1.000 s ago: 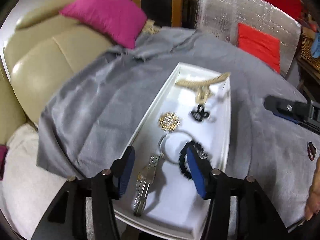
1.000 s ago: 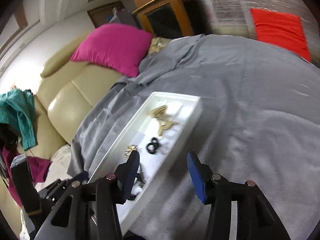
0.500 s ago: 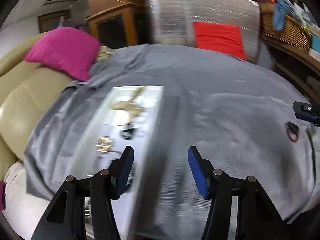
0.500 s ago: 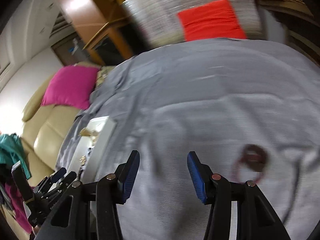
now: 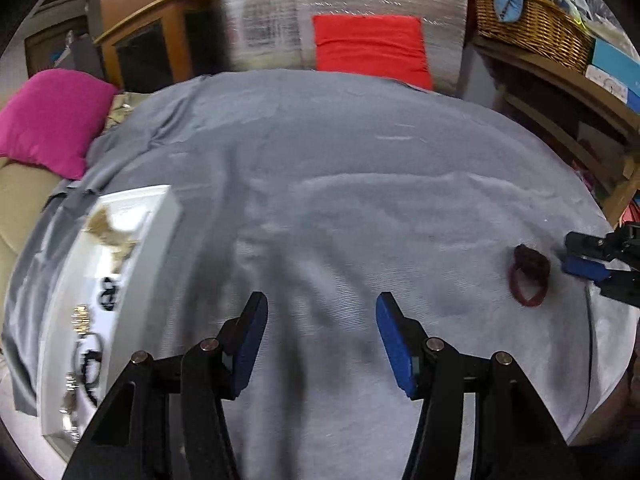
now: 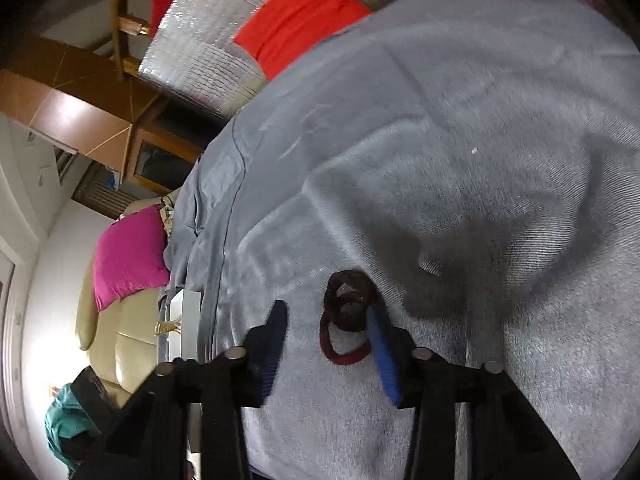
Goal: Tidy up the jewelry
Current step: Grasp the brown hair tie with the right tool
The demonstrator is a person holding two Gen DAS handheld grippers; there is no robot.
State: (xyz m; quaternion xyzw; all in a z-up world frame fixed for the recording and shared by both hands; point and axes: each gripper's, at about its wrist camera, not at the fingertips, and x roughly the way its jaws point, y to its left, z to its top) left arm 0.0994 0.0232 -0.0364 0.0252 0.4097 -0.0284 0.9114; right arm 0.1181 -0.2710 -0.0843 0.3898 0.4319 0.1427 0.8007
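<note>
A dark red bracelet lies on the grey cloth. My right gripper is open with the bracelet between its fingers, its blue right pad touching or just beside it. In the left wrist view the bracelet lies at the right, with the right gripper just beside it. My left gripper is open and empty above the cloth. The white tray at the left holds several pieces: gold, black and silver jewelry.
A pink cushion and beige sofa lie left of the cloth. A red cushion leans on a silver panel behind. A wicker basket sits on shelves at the right. The tray shows far left in the right wrist view.
Both grippers have swung right, away from the tray. The right gripper has tilted and come down around the dark red bracelet. The left gripper left the tray and stays open.
</note>
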